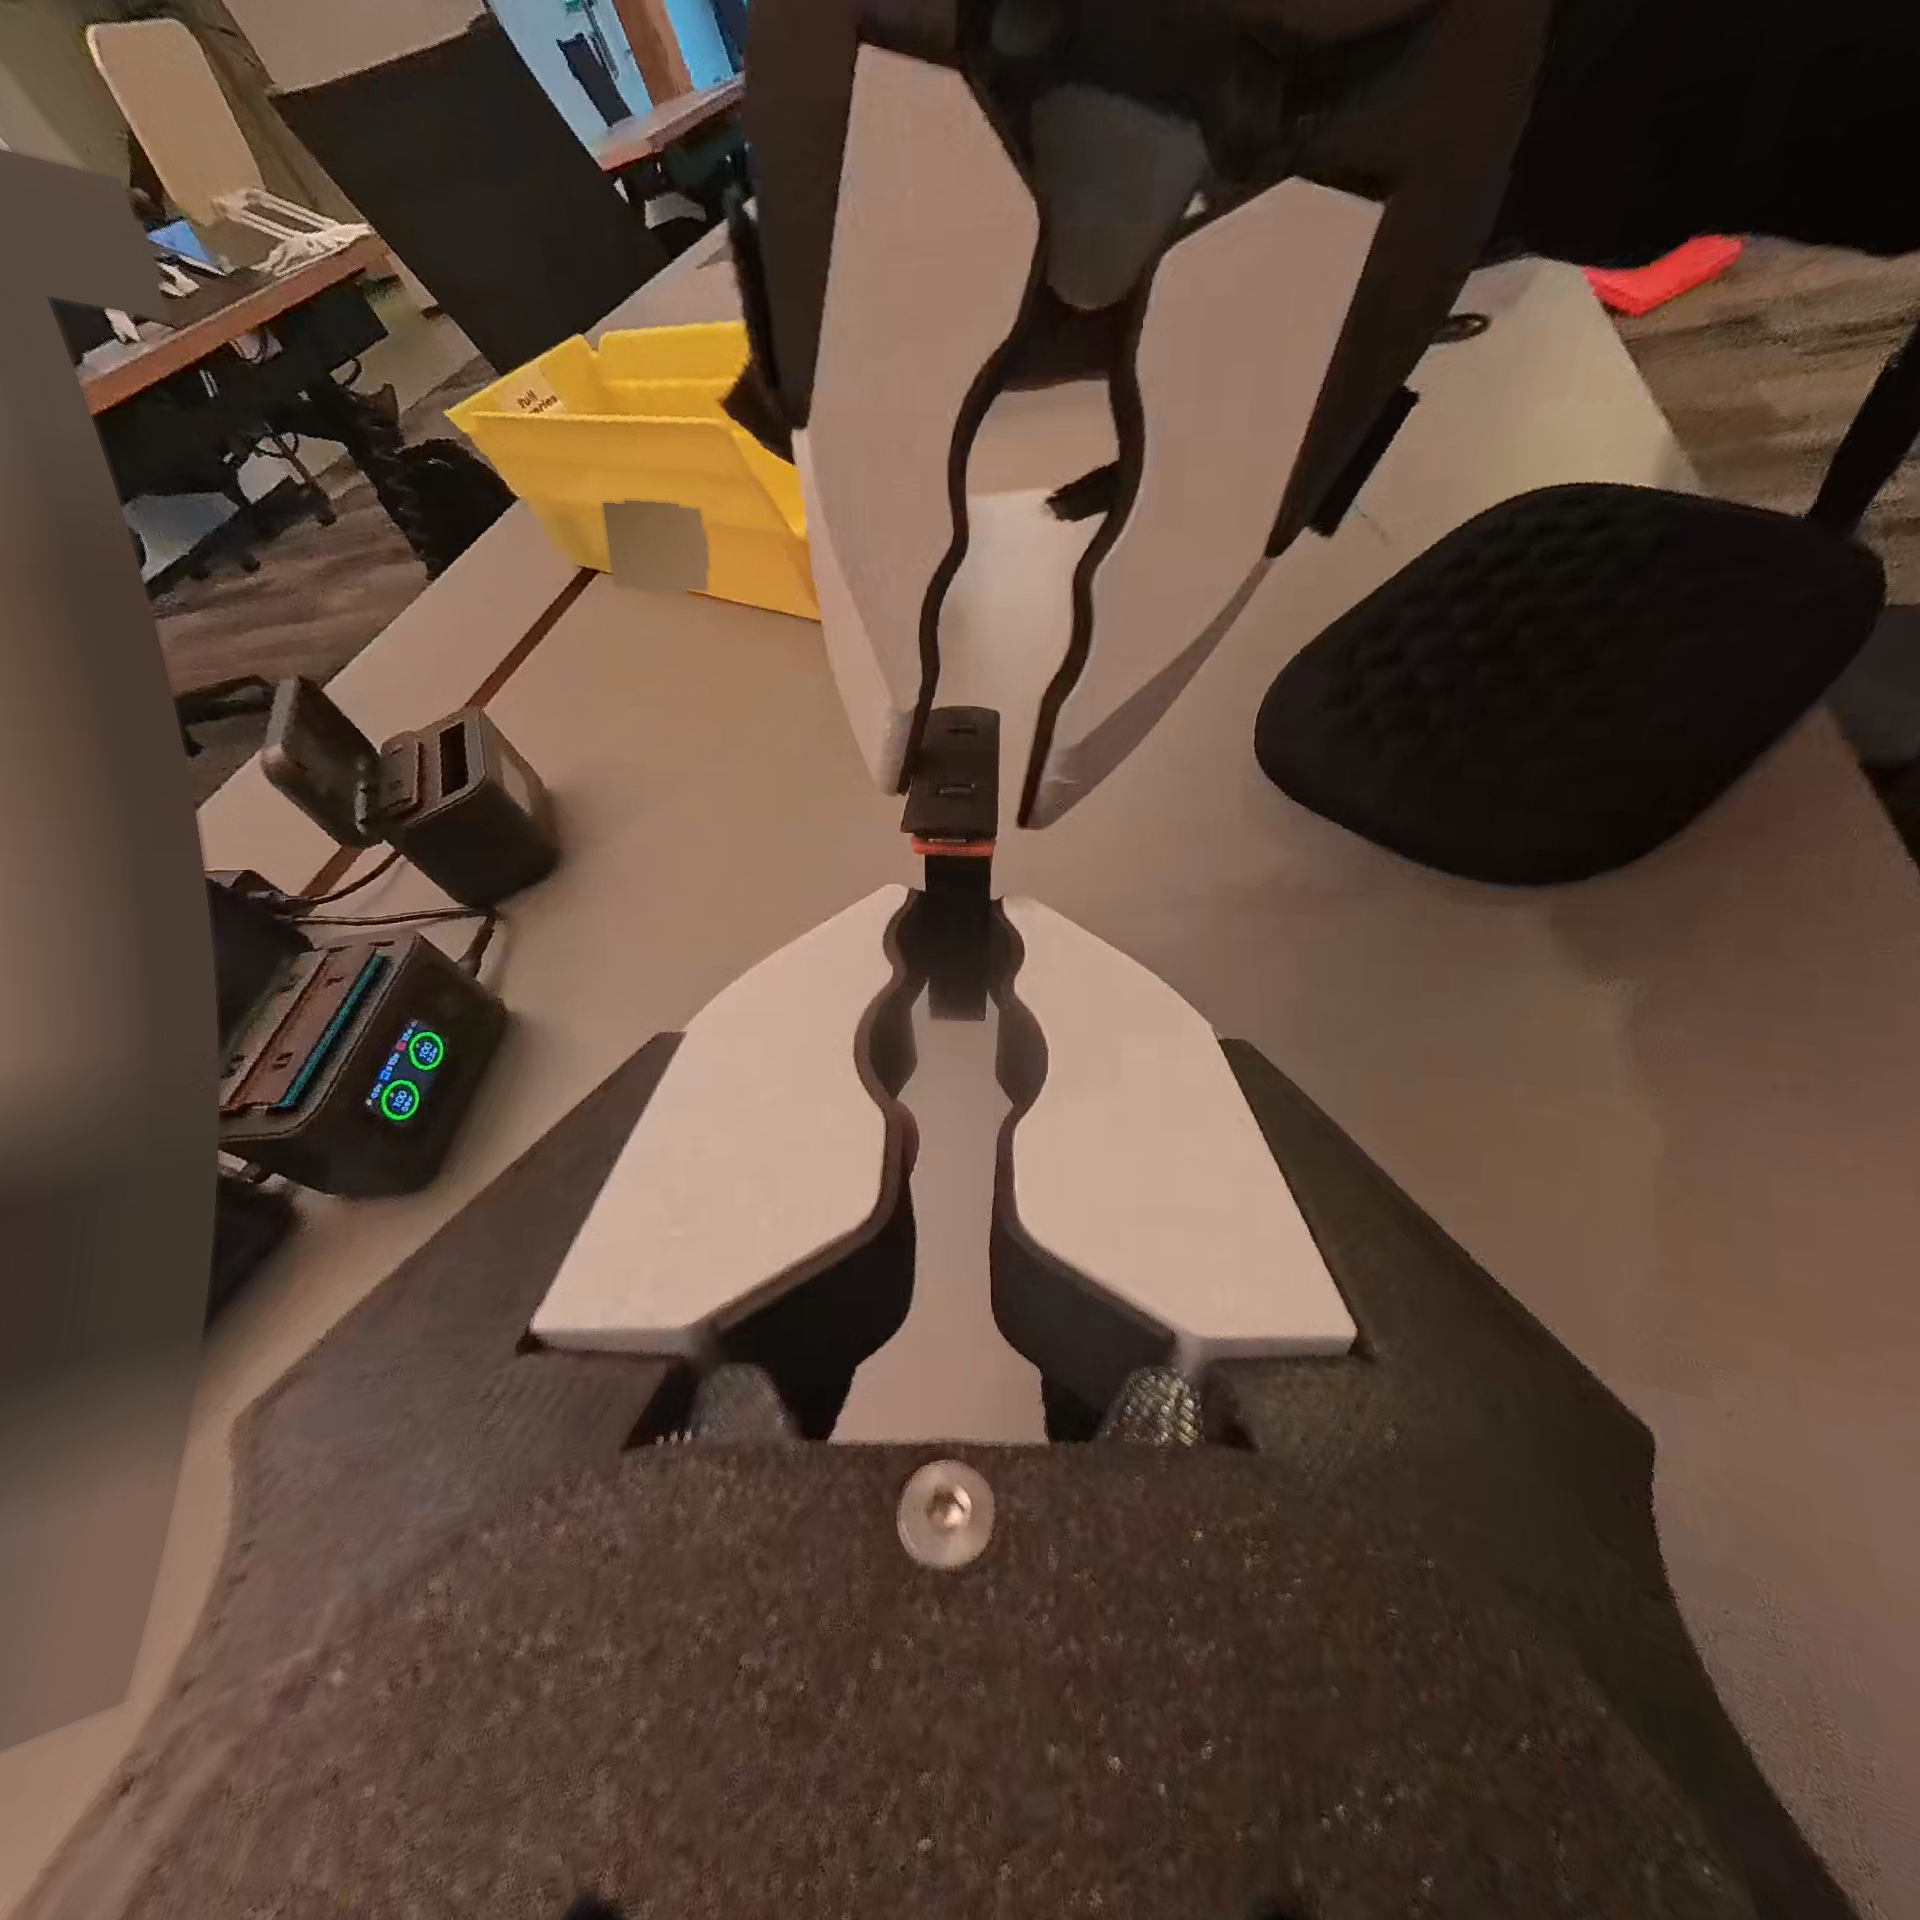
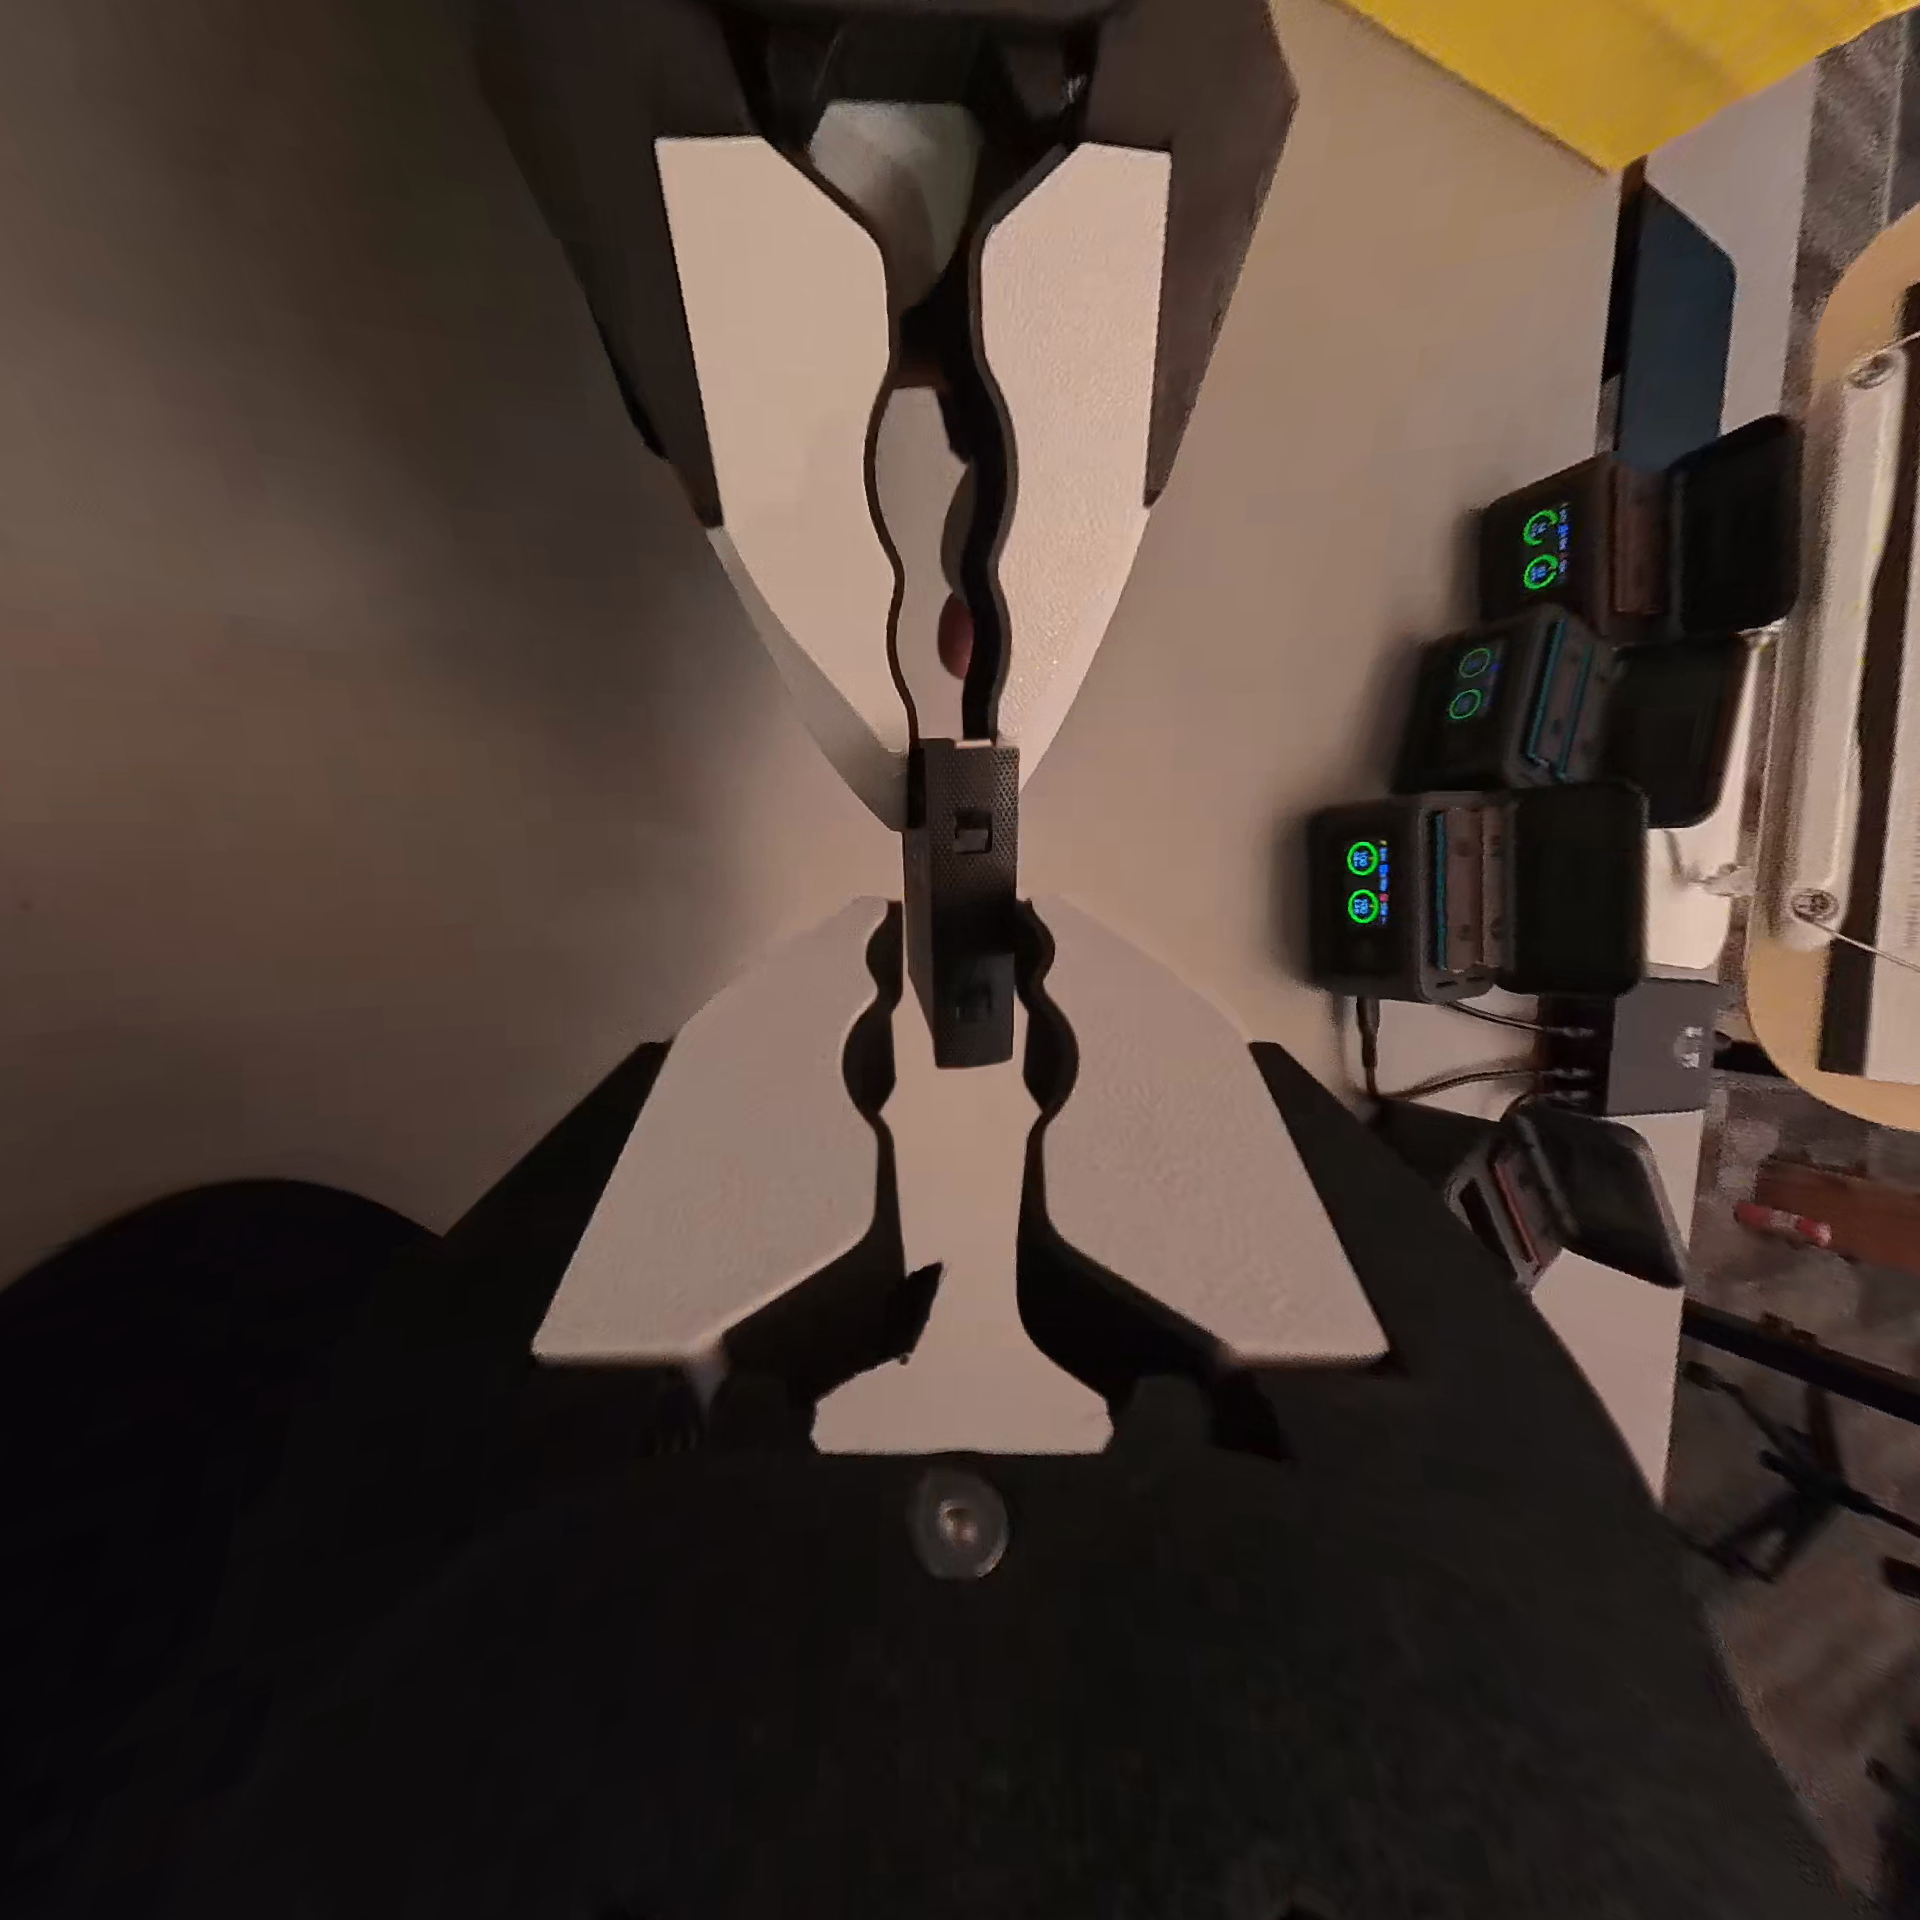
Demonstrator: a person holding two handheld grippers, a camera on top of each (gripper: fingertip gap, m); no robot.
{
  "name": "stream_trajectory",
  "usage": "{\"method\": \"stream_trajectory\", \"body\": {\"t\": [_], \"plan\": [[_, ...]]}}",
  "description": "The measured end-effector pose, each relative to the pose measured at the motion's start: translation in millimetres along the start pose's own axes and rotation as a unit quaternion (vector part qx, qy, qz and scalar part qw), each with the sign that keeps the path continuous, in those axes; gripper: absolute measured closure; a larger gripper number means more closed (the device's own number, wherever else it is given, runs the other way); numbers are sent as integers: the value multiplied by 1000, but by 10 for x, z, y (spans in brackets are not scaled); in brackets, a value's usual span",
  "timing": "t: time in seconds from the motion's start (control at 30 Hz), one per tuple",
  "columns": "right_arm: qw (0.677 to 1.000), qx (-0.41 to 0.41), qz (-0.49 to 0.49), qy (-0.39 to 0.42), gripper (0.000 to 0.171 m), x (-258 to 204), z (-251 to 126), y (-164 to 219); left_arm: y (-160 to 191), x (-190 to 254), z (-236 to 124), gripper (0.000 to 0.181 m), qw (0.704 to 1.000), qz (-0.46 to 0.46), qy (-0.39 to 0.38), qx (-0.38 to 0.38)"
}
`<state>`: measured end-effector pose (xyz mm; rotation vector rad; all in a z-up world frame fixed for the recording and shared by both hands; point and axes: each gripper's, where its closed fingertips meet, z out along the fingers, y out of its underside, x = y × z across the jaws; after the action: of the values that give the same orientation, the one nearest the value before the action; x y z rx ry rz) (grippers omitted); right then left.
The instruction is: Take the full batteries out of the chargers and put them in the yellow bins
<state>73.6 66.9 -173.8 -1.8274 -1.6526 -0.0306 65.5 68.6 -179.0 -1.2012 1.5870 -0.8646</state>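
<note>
Pale table (image 1: 1351,1039) holds chargers (image 1: 364,1081) with green lights at the left and a yellow bin (image 1: 665,457) behind them. Above the middle, the left gripper (image 1: 951,914) is squeezed tight on one end of a black battery (image 1: 951,790). The right gripper (image 1: 961,769) meets it tip to tip, a bit wider, with the other end between its fingers. A black pad (image 1: 1558,686) lies right.

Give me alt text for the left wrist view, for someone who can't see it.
Two grippers meet tip to tip over a pale table, both pinching one small black battery: the left gripper from below, the right gripper from above. Behind on the left stand a yellow bin and two black chargers, the nearer charger showing green rings on its screen.
</note>
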Motion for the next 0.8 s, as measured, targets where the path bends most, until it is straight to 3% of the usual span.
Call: {"method": "stream_trajectory", "body": {"t": [0.2,0.33,0.4,0.57,0.8], "plan": [[1000,4,-21,3,156,-76,74,30,72,82,65,170,999,37,-6,-14],[999,8,-45,-4,157,57,-61,81,0,35,58,170,999,20,-19,20],[998,-4,-55,2,157,332,-254,180,36,-61,40,163,1000,-6,-20,19],[997,-41,-70,21,156,1302,-647,586,195,-241,67,173,998,-59,-28,14],[986,-130,-99,-26,156,2029,-267,1344,335,-510,49,181,996,-33,-84,23]]}}
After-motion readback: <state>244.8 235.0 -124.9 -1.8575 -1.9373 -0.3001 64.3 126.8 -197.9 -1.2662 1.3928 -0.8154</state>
